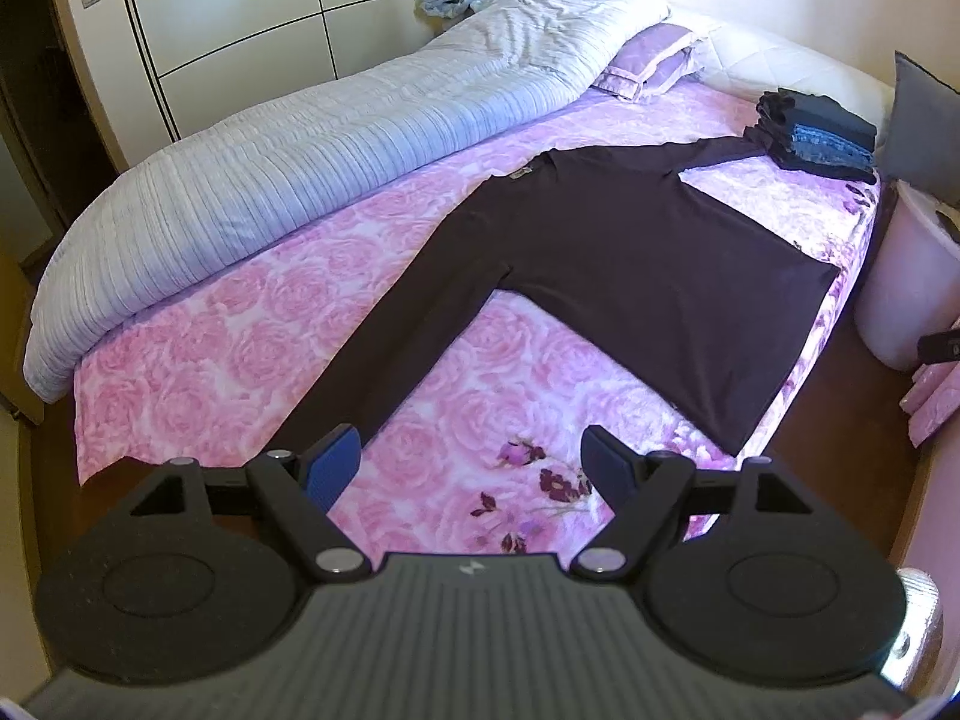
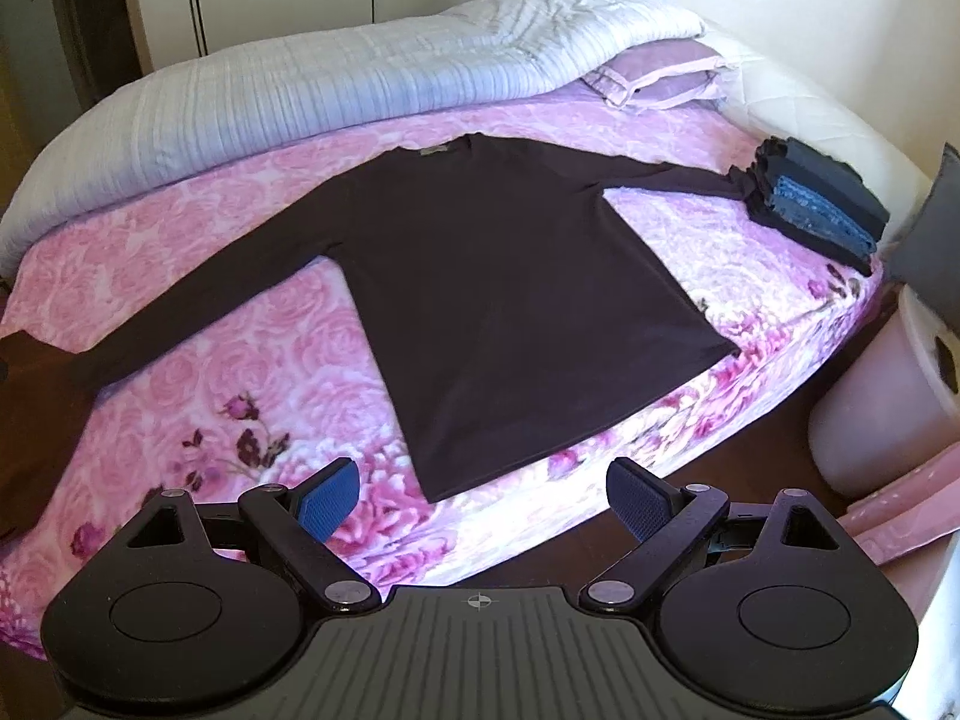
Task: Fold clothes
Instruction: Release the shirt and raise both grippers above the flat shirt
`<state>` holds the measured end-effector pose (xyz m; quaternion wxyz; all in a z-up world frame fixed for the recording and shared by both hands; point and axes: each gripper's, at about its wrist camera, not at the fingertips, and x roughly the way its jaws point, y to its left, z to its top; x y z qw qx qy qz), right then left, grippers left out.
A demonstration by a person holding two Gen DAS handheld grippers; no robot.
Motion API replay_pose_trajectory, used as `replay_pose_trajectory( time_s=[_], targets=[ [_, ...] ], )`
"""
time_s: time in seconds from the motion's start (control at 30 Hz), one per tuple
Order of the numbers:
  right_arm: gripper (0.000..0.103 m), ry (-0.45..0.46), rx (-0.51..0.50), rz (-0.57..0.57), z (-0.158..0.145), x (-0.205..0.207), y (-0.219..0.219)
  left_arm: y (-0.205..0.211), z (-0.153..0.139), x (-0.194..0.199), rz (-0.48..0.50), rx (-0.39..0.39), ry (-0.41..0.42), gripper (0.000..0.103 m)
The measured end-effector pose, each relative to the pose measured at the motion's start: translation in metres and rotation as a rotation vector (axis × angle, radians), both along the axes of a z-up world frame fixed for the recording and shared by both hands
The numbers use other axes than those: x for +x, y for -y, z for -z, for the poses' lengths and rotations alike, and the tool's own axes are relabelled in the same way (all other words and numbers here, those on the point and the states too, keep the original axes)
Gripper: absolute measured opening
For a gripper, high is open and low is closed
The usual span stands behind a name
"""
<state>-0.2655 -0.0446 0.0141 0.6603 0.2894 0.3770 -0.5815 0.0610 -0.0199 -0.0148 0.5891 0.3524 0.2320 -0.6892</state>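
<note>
I had the dark long-sleeved shirt (image 2: 510,300) spread flat, front down or up I could not tell, on the pink rose-print bed (image 2: 198,384), collar toward the rolled grey duvet (image 2: 300,90) and hem near the bed's front edge. I judged it light, limp and a little clingy on the sheet: it would sag and wrinkle from any single pinch, so the cuffs, shoulder seams and hem corners looked the sound places to take hold. Its left sleeve (image 1: 372,360) ran down toward my left gripper (image 1: 471,468), which hung tilted downward above the cuff end, jaws spread wide with nothing between them. My right gripper (image 2: 483,498) was angled down over the hem's near corner, likewise gaping and empty, pads clear of the cloth. The right sleeve (image 2: 672,177) reached out to the stack of folded clothes (image 2: 822,204) by the far corner, touching or slipping under it.
</note>
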Motion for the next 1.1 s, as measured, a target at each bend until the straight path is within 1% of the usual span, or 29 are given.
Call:
replay_pose_trajectory(
  time_s=[0.4,0.7,1.1],
  targets=[
    [0.092,-0.008,0.021,-0.031,0.008,0.006,0.003,-0.003,0.002,-0.006,-0.020,0.013,0.012,0.078],
    [0.092,-0.043,0.039,-0.088,0.017,0.009,0.010,-0.002,0.004,-0.018,-0.036,0.026,0.030,0.078],
    [0.092,-0.030,0.069,-0.161,0.032,0.005,0.025,-0.006,0.006,-0.035,-0.084,0.046,0.059,0.078]
  ],
)
